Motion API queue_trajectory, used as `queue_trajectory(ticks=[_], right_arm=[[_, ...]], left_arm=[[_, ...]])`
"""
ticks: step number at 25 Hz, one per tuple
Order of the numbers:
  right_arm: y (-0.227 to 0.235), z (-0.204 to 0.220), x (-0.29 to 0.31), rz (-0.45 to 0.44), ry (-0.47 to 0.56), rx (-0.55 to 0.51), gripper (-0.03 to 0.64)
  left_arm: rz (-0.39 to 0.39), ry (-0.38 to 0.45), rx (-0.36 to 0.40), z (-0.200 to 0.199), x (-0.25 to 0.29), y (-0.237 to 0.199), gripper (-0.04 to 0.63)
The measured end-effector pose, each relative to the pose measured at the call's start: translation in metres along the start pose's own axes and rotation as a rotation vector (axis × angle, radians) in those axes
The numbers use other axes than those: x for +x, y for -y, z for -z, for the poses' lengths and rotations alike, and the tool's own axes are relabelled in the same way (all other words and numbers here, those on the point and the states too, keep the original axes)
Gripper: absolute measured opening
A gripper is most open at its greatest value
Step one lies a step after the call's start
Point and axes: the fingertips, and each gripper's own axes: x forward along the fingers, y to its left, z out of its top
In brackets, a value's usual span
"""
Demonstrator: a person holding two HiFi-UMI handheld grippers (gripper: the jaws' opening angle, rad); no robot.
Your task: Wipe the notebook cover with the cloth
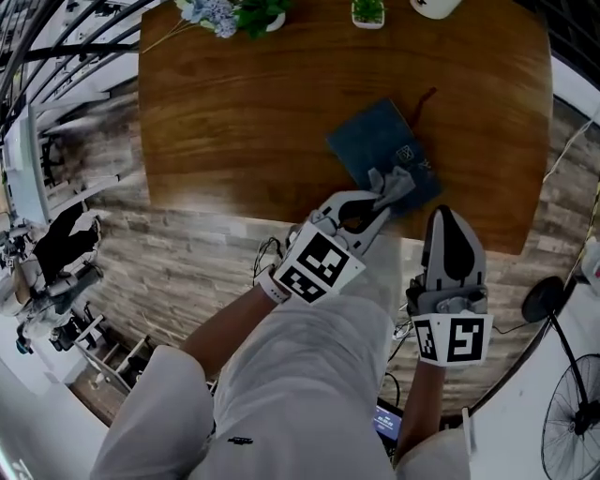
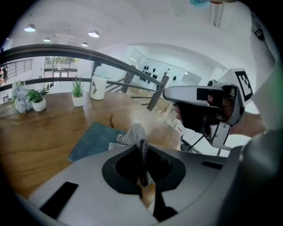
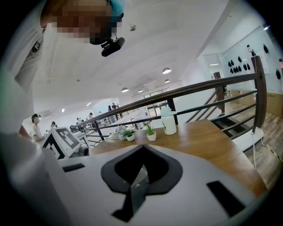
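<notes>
A dark teal notebook (image 1: 380, 145) lies flat near the front right of the wooden table (image 1: 234, 112). It also shows in the left gripper view, notebook (image 2: 93, 139). My left gripper (image 1: 380, 200) is shut on a grey cloth (image 1: 396, 183), which rests on the notebook's near corner. In the left gripper view the cloth (image 2: 138, 134) hangs pinched between the jaws of the left gripper (image 2: 142, 152). My right gripper (image 1: 449, 216) hovers off the table's front edge, to the right of the left one, shut with nothing in it. The right gripper (image 3: 142, 149) looks across the table.
A flower pot (image 1: 225, 13), a small green plant (image 1: 367, 11) and a white bottle (image 1: 435, 7) line the table's far edge. A dark railing (image 3: 199, 88) runs behind the table. A floor fan (image 1: 574, 405) stands at the lower right.
</notes>
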Motion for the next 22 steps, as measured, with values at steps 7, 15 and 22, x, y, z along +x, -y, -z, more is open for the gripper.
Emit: queue_trajectory(ticks=[7, 15, 22], right_arm=[[-0.012, 0.000, 0.016, -0.042, -0.017, -0.013, 0.005], [-0.017, -0.002, 0.030, -0.070, -0.036, -0.027, 0.005], [-0.016, -0.003, 0.037, -0.073, -0.049, -0.027, 0.005]], left_arm=[[-0.100, 0.049, -0.065, -0.007, -0.020, -0.046, 0.029], [-0.187, 0.035, -0.026, -0.005, -0.027, -0.089, 0.029], [-0.230, -0.019, 0.005, 0.010, -0.021, -0.120, 0.029]])
